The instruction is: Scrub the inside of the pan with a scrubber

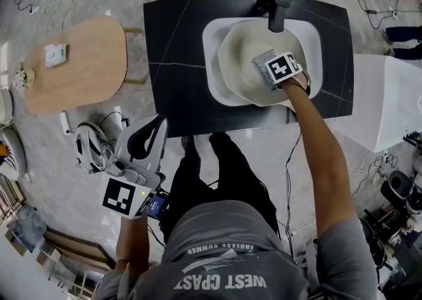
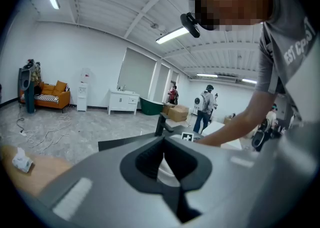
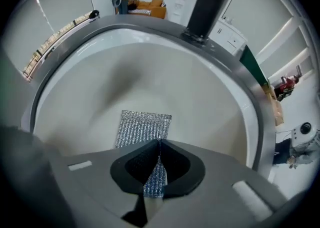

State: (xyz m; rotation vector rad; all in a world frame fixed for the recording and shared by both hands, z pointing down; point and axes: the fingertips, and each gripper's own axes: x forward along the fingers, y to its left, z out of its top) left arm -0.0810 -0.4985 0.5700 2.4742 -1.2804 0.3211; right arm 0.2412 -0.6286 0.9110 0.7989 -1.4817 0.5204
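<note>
R gripper pinches scrubber against pan inside, sink by worktop's right edge. Scrubbing prob. underway, not finished. L gripper (jaws together, empty) hangs idle.

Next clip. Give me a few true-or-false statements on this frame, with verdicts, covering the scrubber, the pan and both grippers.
1. The right gripper is shut on the silver mesh scrubber. True.
2. The scrubber is inside the round cream pan. True.
3. The pan sits on the wooden table. False: it sits in the white sink set in the black counter.
4. The left gripper grips the pan's rim. False: it holds nothing, fingers together, low and away from the counter.
</note>
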